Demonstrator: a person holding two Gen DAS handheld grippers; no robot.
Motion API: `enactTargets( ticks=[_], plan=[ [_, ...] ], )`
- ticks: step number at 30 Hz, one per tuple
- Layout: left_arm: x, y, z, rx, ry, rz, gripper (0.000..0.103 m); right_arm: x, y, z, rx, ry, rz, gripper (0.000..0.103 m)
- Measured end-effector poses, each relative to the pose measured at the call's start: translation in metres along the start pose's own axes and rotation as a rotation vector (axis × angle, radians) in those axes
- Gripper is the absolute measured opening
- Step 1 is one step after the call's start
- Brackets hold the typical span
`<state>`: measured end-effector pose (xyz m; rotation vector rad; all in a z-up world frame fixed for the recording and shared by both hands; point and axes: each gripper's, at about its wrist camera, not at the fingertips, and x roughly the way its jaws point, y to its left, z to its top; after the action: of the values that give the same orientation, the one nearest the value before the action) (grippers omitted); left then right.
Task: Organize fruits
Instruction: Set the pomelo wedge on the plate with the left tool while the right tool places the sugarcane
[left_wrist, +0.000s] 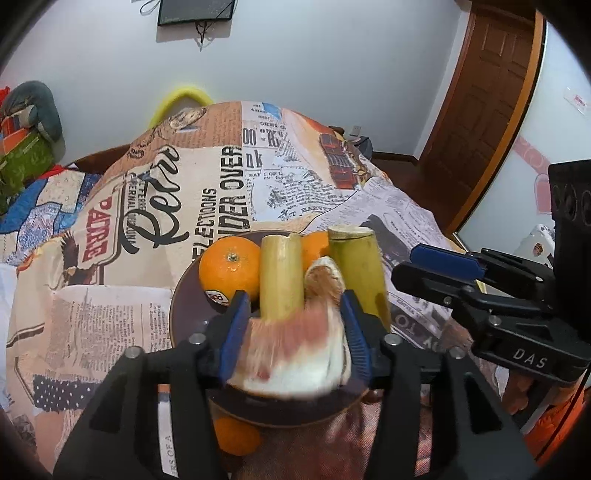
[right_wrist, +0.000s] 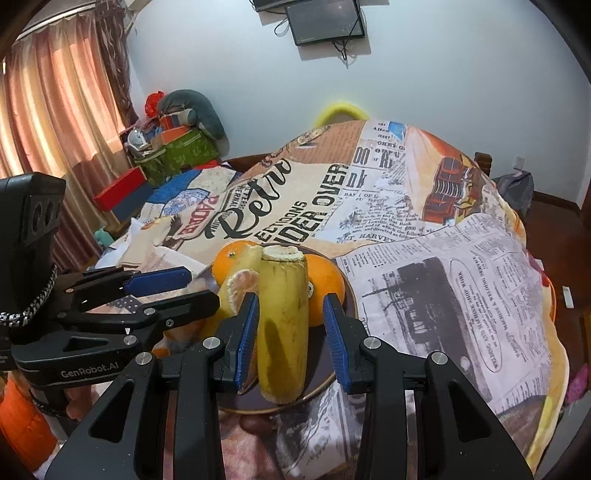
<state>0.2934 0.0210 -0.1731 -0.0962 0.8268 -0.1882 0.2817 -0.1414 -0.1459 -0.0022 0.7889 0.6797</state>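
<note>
An orange (left_wrist: 236, 435) lies on the newspaper-print cloth (left_wrist: 122, 306) just near of the dark plate (left_wrist: 181, 310), partly under its rim; the left gripper (left_wrist: 295, 332) grips a blurred pink-and-white peeled fruit piece (left_wrist: 295, 354) over the plate's near part; to its right, the right gripper (right_wrist: 290, 332) stands wide, its blue pads (right_wrist: 334, 343) either side of a cut banana piece (right_wrist: 282, 321) without clamping it; beyond lie a second banana piece (left_wrist: 280, 277), a peeled segment (left_wrist: 325, 277), then two oranges (left_wrist: 229, 271) at the far rim.
</note>
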Motion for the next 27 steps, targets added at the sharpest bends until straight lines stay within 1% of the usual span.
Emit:
enactTargets(
  ticks=[4,17,23,27],
  plan=[
    [-0.014,-0.006,-0.002,0.021,-0.014,0.015,0.054,-0.014,0.001,-0.002,0.005,-0.016,-0.008,0.033],
    [-0.070,0.002,-0.017,-0.014,-0.058,0.055,0.054,-0.050,0.013,-0.023,0.000,-0.028,-0.048,0.034],
    [-0.084,0.009,-0.035,-0.027,-0.046,0.081,0.054,-0.059,0.015,-0.041,0.005,-0.015,-0.079,0.036],
    [-0.085,0.016,-0.052,-0.034,-0.013,0.094,0.054,-0.060,0.014,-0.055,0.006,0.012,-0.101,0.036]
  ],
)
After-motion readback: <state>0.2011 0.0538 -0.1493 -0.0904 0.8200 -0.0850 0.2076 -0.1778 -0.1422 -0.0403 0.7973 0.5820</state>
